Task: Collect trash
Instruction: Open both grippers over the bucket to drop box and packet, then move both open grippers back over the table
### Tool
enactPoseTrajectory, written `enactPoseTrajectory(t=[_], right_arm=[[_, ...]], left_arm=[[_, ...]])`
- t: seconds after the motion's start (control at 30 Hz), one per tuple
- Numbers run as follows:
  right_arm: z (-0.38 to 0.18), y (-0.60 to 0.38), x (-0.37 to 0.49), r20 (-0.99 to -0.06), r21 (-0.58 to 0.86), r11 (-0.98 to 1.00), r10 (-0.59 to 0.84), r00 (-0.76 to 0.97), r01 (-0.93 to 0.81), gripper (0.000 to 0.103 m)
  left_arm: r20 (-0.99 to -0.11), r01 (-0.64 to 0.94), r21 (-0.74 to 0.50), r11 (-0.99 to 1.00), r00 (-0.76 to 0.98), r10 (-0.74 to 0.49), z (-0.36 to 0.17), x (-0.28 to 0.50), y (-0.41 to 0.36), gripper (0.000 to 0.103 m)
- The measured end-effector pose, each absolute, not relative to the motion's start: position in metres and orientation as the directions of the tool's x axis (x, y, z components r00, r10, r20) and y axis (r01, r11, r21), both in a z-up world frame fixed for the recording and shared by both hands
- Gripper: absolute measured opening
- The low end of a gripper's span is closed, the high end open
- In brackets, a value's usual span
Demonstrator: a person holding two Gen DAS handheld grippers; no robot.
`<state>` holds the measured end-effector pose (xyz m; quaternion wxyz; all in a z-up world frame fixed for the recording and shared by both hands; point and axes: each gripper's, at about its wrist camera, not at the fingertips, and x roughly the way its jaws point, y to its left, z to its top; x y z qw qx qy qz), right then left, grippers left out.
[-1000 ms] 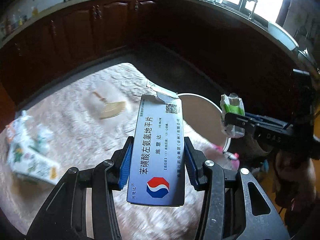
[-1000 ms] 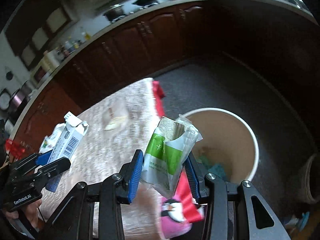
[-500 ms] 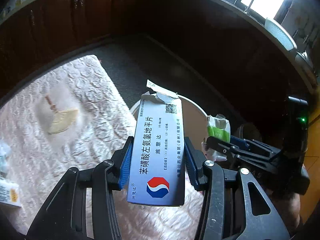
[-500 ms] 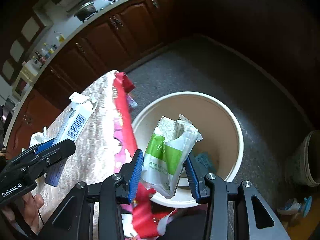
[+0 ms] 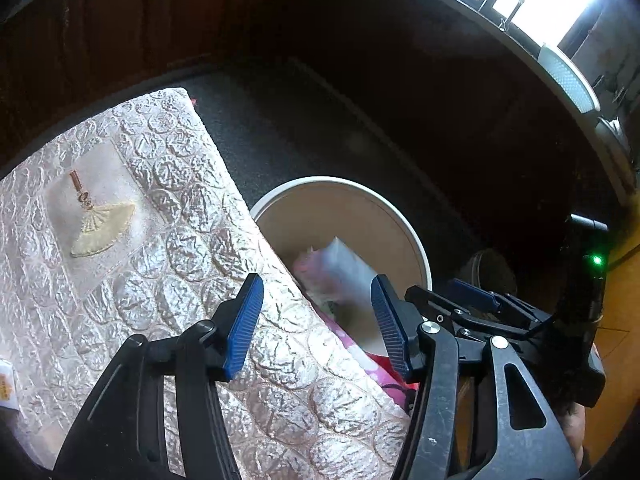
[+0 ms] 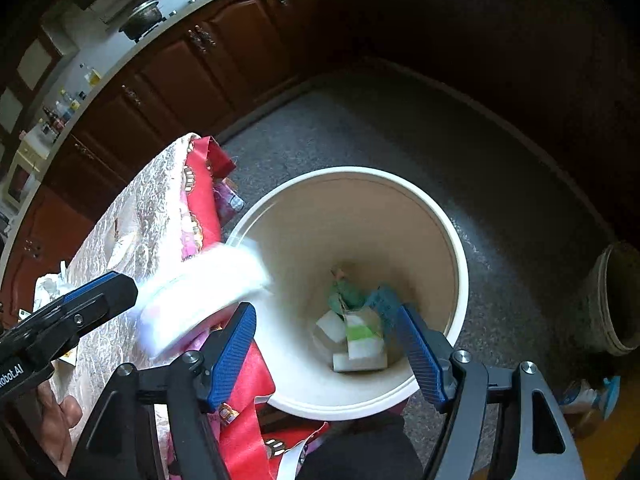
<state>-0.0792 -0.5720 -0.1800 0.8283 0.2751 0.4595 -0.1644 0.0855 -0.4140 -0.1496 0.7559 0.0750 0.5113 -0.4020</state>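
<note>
Over the floor bin [image 6: 456,280], both just-opened hand-held grippers [image 5: 316,316] [image 6: 326,344] hang empty.

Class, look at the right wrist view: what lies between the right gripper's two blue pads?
Nothing is held between them. Through the open right gripper you see down into the white bin, where the green-and-white wrapper lies on the bottom.

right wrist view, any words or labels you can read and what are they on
"obot.AI": white letters on the black body of the left gripper, cut off at the picture's left edge.
Falling white box: blurred, unreadable.
Green and white wrapper in the bin: print too small to read.
Red patterned cloth: only cartoon figures, no legible words.
</note>
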Motion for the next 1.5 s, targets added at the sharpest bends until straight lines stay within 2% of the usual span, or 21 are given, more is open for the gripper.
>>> enactPoseTrajectory(t=[0.5, 0.83, 1.2, 1.5], right_arm=[[-0.169, -0.562, -0.086, -0.843, 0.311, 0.801, -0.016, 0.538, 0.511, 0.070], [-0.146, -0.533, -0.080, -0.818, 0.310, 0.838, -0.006, 0.575, 0.449, 0.071], [-0.127, -0.473, -0.054, -0.795, 0.321, 0.893, 0.073, 0.602, 0.315, 0.073], [-0.120, -0.412, -0.028, -0.791, 0.320, 0.933, 0.166, 0.588, 0.167, 0.075]], left_arm=[[-0.815, 0.686, -0.247, 0.684, 0.235, -0.530, -0.125, 0.073, -0.390, 0.055], [-0.796, 0.650, -0.200, 0.733, 0.328, -0.508, -0.105, 0.061, -0.347, 0.055], [-0.781, 0.582, -0.158, 0.798, 0.421, -0.462, -0.089, 0.058, -0.263, 0.055], [-0.786, 0.432, -0.145, 0.890, 0.495, -0.369, -0.087, 0.066, -0.150, 0.055]])
